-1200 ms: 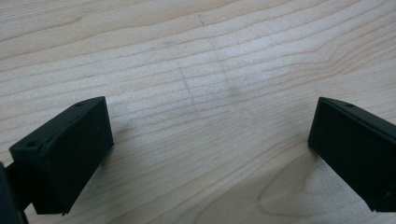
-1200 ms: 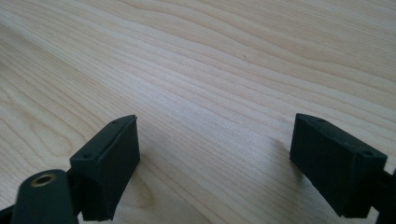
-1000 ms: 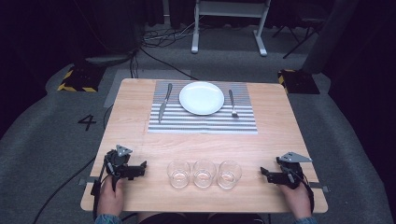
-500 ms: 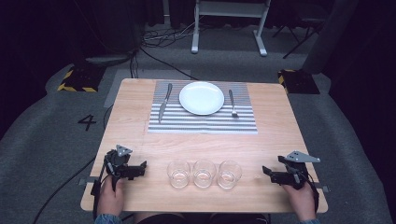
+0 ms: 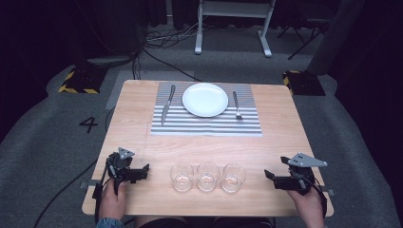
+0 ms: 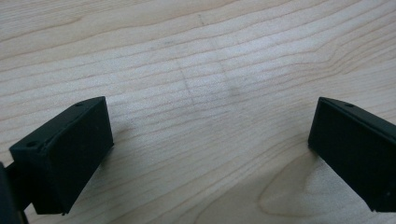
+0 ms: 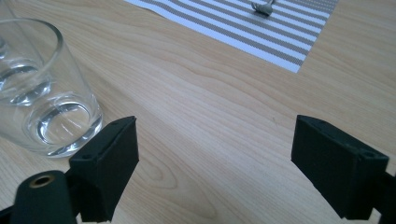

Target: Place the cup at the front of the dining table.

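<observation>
Now three glasses point(image 5: 207, 177) stand between left tongs point(image 5: 144, 172) and right tongs point(image 5: 269, 177).

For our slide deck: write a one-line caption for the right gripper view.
Open right gripper hovers over the wooden table, beside an empty glass.
</observation>
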